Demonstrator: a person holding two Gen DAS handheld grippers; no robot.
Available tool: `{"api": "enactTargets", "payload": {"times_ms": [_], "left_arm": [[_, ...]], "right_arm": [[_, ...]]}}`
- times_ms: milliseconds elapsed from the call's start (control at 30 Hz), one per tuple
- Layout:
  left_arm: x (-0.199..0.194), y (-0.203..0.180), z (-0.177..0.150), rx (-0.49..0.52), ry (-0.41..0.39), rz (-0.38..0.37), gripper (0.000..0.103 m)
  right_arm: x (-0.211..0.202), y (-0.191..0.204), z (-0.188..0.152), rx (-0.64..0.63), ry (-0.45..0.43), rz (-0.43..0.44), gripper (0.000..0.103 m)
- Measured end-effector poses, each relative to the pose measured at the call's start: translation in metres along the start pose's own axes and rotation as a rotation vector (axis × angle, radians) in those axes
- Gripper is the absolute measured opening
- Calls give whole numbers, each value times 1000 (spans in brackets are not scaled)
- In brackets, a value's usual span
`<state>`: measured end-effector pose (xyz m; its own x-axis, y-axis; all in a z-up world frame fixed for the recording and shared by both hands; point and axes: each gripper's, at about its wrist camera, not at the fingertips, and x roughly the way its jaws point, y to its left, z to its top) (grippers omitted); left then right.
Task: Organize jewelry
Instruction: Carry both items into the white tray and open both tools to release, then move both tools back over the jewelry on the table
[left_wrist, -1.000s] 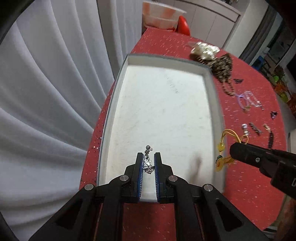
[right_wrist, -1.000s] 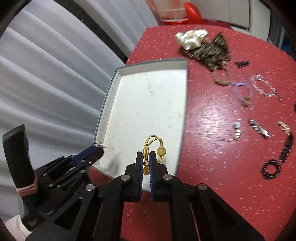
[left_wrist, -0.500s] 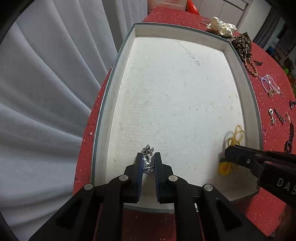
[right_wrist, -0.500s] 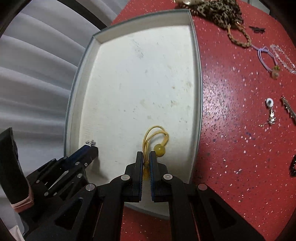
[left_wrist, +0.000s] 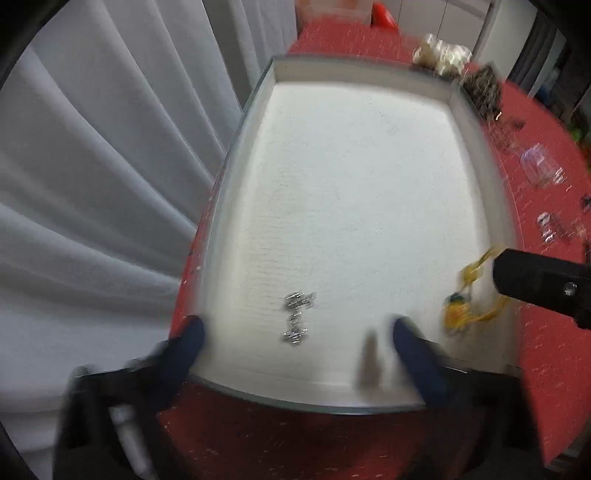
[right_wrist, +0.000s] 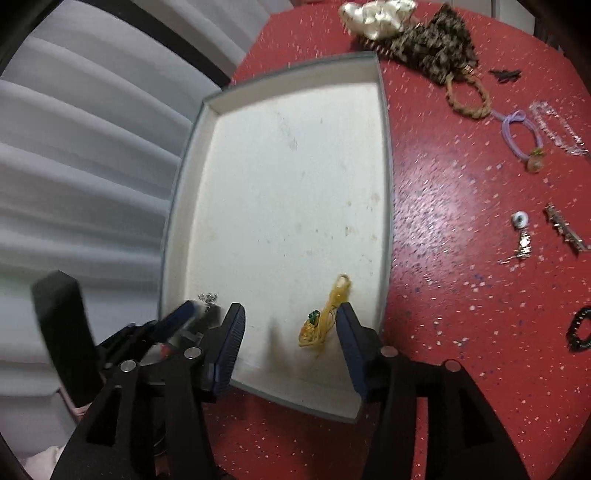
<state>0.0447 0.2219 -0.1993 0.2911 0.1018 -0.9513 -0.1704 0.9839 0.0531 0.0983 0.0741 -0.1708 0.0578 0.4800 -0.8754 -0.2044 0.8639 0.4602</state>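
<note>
Both claws have just been opening: left claw (left_wrist: 295, 339) wide, silver chain (left_wrist: 295, 319) released; right claw (right_wrist: 290, 332) half-open, yellow cord (right_wrist: 321, 321) at its three o'clock pad. Both pieces look light, limp, snag-prone.

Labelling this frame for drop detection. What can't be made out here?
- Silver piece: motion blur in left wrist view; type unclear. In right wrist view, left gripper partly hides it.
- Yellow cord piece: whether it touches the right gripper, jaws apart.
- Items on the red table: small, blurred at the right edge.
</note>
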Motion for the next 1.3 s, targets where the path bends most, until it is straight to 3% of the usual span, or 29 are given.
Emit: {"api": "enactTargets", "payload": {"times_ms": [367,533,967,1300], "left_arm": [[-18,-22,4,55,-9,-1,103],[-17,-18,-14,68,31,15,103],[-41,-26,-25,116,43,-27,103],[-81,-82,-17,267,-18,-100,103]], "right_arm": [[-62,-37,-32,75,-73,-50,70],[-79,-65,-45,136,-81,-82,71],[-119,-128,-89,299,-110,-195,72],[-141,-161,-119,405,-138,-255,75]]}}
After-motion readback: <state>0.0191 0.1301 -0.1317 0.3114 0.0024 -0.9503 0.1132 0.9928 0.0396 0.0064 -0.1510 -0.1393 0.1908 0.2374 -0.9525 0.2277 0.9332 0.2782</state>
